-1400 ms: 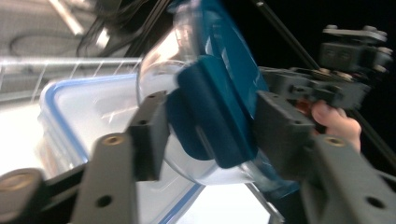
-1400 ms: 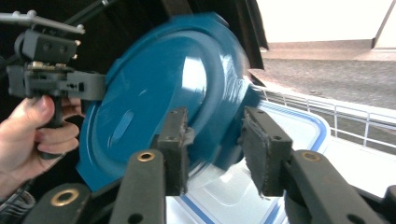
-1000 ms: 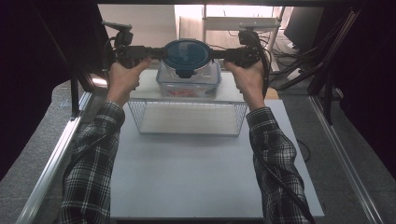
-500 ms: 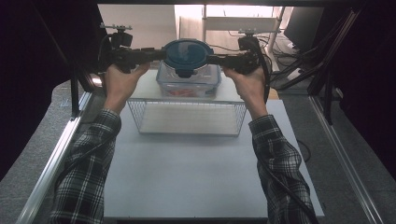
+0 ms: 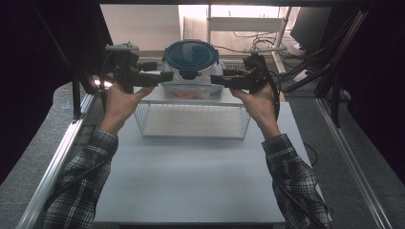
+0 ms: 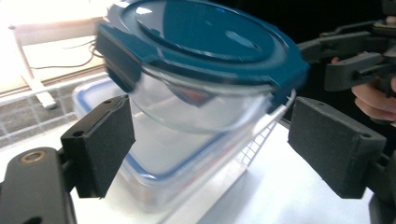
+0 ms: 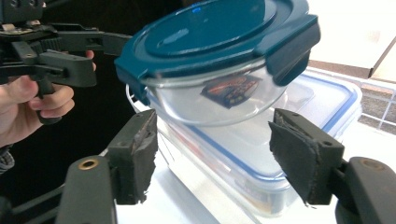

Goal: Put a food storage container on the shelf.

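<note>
Both grippers had just been opening, and nothing was pressed between either pair of pads. My left gripper (image 5: 165,76) stood at the left side of the round glass bowl (image 5: 192,64) with the blue clip lid (image 6: 205,37), my right gripper (image 5: 217,79) at its right. The bowl rested a little tilted on the rectangular lidded container (image 7: 299,140) at the far edge of the white table (image 5: 191,176), beyond the wire basket (image 5: 191,121). I judged it best to draw both hands straight outward, level, keeping the pads clear of the lid's clips so the bowl would not slide off.
</note>
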The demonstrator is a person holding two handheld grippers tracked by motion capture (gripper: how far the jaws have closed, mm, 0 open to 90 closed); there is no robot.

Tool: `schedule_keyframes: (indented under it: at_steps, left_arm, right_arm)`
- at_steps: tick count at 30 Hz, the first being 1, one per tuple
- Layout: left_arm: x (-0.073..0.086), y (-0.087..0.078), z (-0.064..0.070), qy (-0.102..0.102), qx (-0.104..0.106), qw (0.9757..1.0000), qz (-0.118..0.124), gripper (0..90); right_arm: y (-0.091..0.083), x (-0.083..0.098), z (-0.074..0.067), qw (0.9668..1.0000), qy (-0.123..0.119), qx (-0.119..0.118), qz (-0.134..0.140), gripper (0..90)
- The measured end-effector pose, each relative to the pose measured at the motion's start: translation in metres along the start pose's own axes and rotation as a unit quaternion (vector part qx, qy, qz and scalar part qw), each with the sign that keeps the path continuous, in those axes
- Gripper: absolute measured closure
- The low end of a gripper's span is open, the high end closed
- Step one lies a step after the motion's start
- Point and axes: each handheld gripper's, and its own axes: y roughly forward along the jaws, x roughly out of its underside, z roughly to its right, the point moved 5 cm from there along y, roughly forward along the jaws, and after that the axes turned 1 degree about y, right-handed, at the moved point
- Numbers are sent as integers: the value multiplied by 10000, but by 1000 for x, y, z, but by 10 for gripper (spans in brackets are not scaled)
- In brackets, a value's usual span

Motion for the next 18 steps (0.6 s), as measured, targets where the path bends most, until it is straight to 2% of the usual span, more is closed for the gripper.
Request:
schedule_keyframes:
  at_steps: [5,10,16,17,18]
  left_arm:
    - [12,1,10,122,70,9998,-119,137]
    - [28,-1,16,171,104,9997,-125,110]
    - [52,-4,28,239,127,9995,-157,88]
    - [52,-4,28,239,127,9995,-157,88]
    - [62,-4,31,215,151,9994,-215,87]
  right_arm:
    - [2,8,-5,9999,-117,26,-75,265]
    - [2,19,-11,9998,-159,-46,-101,224]
    - [-4,36,-19,9995,-292,-94,-80,172]
    - [-5,40,-20,9995,-302,-111,-77,162]
    - [-6,43,-22,9994,-321,-129,-93,152]
